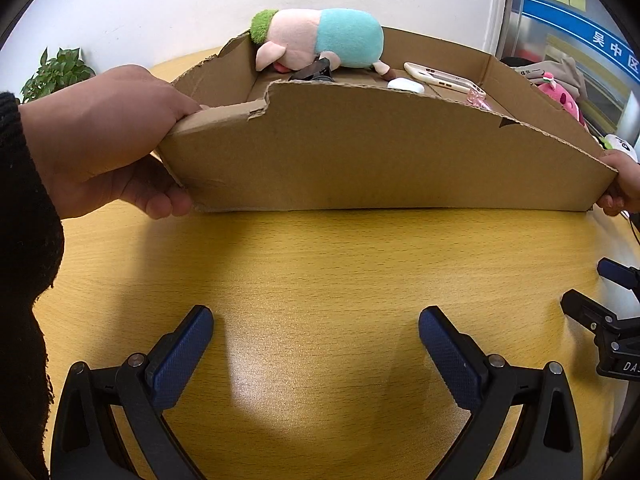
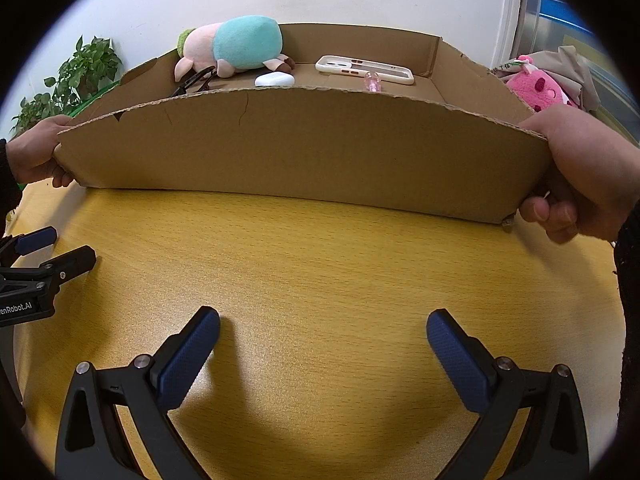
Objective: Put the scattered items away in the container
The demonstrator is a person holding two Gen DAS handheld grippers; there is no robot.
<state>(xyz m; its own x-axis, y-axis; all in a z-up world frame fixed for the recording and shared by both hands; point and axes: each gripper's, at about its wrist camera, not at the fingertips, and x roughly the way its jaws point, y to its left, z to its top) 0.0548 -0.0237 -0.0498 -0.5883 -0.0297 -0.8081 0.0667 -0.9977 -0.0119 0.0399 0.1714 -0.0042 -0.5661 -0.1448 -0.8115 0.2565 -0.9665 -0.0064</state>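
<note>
The shallow brown cardboard box (image 1: 360, 152) lies crosswise ahead of both the left gripper (image 1: 316, 344) and the right gripper (image 2: 323, 346); each gapes empty.

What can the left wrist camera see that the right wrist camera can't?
Only the left wrist view shows blue signage with white characters on the right. Only the right wrist view shows the white "enRobot.AI" lettering on the other gripper. Both show the cardboard box held by two bare hands, the plush pig, phone case and yellow table.
</note>
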